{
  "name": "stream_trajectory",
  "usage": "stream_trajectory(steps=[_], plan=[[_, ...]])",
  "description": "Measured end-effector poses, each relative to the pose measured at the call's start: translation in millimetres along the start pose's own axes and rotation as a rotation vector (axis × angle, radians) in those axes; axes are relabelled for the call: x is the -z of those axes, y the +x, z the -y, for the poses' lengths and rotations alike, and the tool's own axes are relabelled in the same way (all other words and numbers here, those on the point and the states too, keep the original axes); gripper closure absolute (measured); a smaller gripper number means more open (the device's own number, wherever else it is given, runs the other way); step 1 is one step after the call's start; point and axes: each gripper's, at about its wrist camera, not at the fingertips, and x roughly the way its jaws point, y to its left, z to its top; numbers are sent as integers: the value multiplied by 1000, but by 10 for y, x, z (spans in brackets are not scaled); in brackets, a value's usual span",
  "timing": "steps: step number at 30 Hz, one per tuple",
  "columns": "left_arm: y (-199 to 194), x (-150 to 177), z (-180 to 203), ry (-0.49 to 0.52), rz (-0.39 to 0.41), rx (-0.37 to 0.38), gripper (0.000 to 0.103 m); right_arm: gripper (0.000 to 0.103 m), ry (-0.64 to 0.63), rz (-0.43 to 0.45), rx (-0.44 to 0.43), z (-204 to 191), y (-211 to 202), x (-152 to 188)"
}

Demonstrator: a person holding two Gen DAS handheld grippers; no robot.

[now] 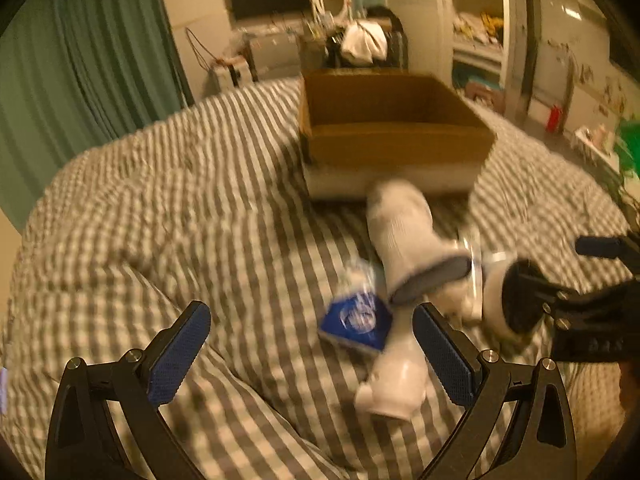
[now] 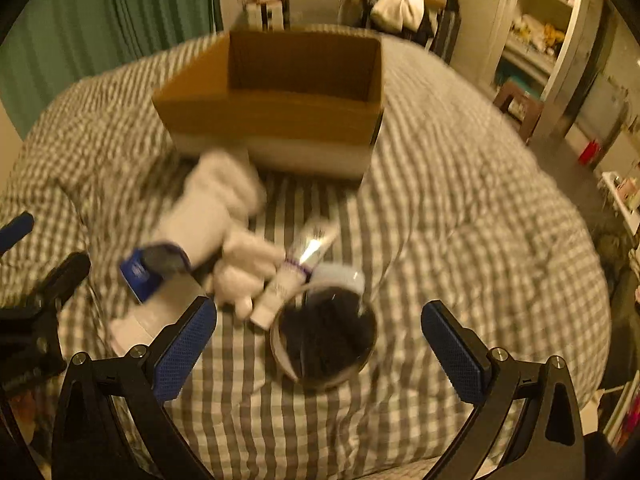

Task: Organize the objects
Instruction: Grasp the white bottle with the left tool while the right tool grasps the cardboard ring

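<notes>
An open cardboard box (image 1: 396, 136) (image 2: 280, 120) stands on the striped bed. In front of it lie a white sock (image 1: 408, 232) (image 2: 212, 204), a blue packet (image 1: 356, 320) (image 2: 138, 276), a white bottle (image 1: 394, 384) (image 2: 160, 312), a tube (image 2: 288, 276) and a round dark-mouthed cup (image 2: 324, 340) (image 1: 508, 300). My left gripper (image 1: 312, 356) is open above the blue packet and bottle. My right gripper (image 2: 320, 352) is open around the cup, apart from it; it also shows in the left wrist view (image 1: 592, 280). Both views are blurred.
The grey-and-white striped duvet (image 1: 180, 208) (image 2: 460, 220) covers the bed. Green curtains (image 1: 80, 80) hang on the left. A cluttered desk (image 1: 280, 44) and shelves (image 1: 476, 28) stand behind the bed; a red can (image 2: 590, 152) sits on the floor at the right.
</notes>
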Motion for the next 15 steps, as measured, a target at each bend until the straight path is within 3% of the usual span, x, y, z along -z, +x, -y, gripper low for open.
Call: stream_trajectory(steps=[7,12,14,15], plan=[[196,168,225,35,-100,95,1,0,10,-82,19,74,339,149],[483,334,357,55,-225,130,18,0,10,-140,-4,76,515,204],[587,384,369,40,-269,141,31,0,6,-154,1,77,606,227],[618,399,363,30,-276,148,32,0,10,-164,2,89,643,239]])
